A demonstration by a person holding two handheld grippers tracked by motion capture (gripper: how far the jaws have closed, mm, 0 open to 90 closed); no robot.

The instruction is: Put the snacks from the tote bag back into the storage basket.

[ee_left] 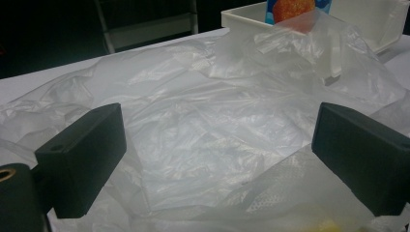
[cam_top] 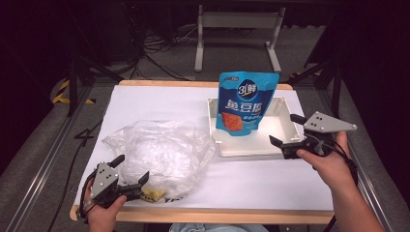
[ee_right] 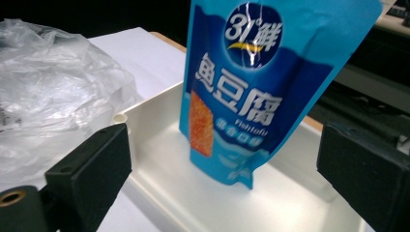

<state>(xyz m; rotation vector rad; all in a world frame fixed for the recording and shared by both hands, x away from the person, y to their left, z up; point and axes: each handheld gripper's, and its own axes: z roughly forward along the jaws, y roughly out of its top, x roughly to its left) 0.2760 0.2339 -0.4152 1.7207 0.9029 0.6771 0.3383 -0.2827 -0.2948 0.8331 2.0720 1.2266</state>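
Note:
A blue snack pouch (cam_top: 246,102) (ee_right: 261,82) with white lettering stands upright in a white tray (cam_top: 241,146) (ee_right: 159,111) (ee_left: 241,17) at the table's right middle. A crumpled clear plastic bag (cam_top: 159,152) (ee_left: 203,121) (ee_right: 48,82) lies on the white table cover at left. My left gripper (cam_top: 131,170) (ee_left: 217,159) is open at the bag's near edge, jaws wide apart over the plastic. My right gripper (cam_top: 286,129) (ee_right: 222,164) is open at the tray's right front corner, facing the pouch, with nothing between its jaws.
A small yellow-green item (cam_top: 153,194) lies by the bag's near edge, beside the left gripper. The table's wooden edge (cam_top: 203,215) runs along the front. A metal frame (cam_top: 237,29) and cables stand on the floor beyond the table.

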